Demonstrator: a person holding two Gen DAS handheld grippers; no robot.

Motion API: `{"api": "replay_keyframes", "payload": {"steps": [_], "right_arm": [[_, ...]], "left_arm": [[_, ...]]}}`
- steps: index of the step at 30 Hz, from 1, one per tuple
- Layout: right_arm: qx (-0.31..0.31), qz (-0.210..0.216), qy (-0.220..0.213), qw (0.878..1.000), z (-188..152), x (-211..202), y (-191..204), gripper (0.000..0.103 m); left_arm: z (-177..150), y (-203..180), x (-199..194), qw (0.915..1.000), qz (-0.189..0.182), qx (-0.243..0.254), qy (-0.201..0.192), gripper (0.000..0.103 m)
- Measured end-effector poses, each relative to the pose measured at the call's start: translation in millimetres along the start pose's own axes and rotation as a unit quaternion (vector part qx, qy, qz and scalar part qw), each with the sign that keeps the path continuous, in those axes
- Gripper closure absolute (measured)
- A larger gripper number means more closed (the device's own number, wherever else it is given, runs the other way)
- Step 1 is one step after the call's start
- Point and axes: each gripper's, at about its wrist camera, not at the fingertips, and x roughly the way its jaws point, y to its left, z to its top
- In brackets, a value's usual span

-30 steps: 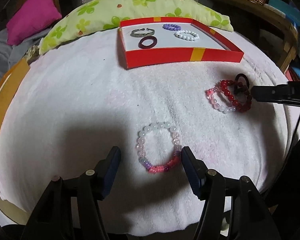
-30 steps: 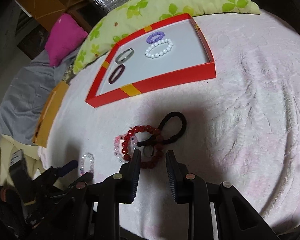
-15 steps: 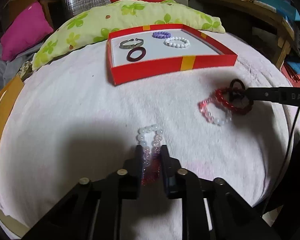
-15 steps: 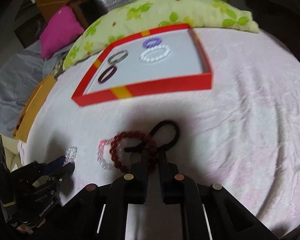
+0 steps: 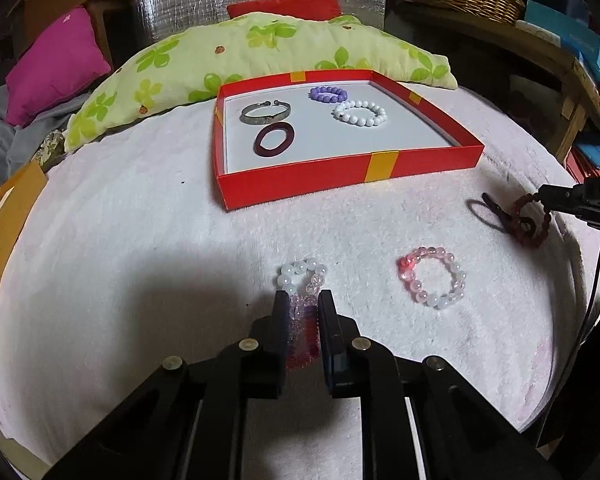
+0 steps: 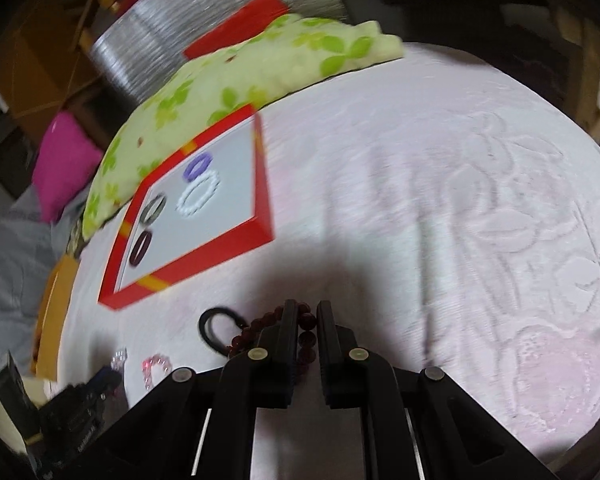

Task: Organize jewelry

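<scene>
pink-white towel (image 5: 140, 240) spread over round table. red box (image 5: 340, 178) near far side, white floor inside, holding silver bangle (image 5: 265, 113), dark red ring bracelet (image 5: 275, 139), purple bead bracelet (image 5: 327, 93) and white bead bracelet (image 5: 360, 113), all apart from one another. green flowered cushion (image 5: 260, 56) just behind box, magenta pillow (image 5: 56, 72) further left.

left gripper (image 5: 303, 300) low over towel at near edge, jaws nearly together, just closed in, squeezing clear-to-pink bead bracelet (image 5: 302, 276) flat between the pads; white beaded end sticking out past fingertips, red end down between the fingers.

right gripper (image 6: 303, 312) pinched fully together on dark red bead bracelet (image 6: 306, 330), beads showing in the narrow slit between pads and trailing left. black hair tie (image 6: 216, 326) tangled with or looped onto same beads, hanging off their left side; seen from left wrist view, bundle (image 5: 528, 220) at right edge of table under black jaw tip, whether lifted clear of towel or dragging cannot be told. right wrist view blurred.

pale pink bead bracelet (image 5: 432, 278) lying alone on towel, round and loose, between the two grippers, touched by neither.
</scene>
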Motion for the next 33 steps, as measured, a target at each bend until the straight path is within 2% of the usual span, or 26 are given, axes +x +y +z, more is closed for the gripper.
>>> {"api": "replay_keyframes", "payload": {"steps": [4,14,21,33], "right_arm": [[0.022,0.004,-0.019,1.000,4.5,-8.7,-13.1,0.092],[0.040,0.035,-0.072,0.996,11.1,-29.9,-14.8,0.092],[0.066,0.000,-0.006,0.998,9.1,1.7,-27.6,0.092],[0.066,-0.001,0.034,0.997,5.5,18.7,-25.6,0.091]], "left_arm": [[1.8,-0.8,-2.9,0.9999,0.006,-0.001,-0.009,0.088],[2.7,-3.8,-2.4,0.9995,0.029,0.007,-0.010,0.088],[2.1,-3.2,-0.4,0.9989,0.045,0.008,-0.005,0.088],[-1.0,-2.0,10.3,0.9984,0.053,0.009,0.019,0.088]]}}
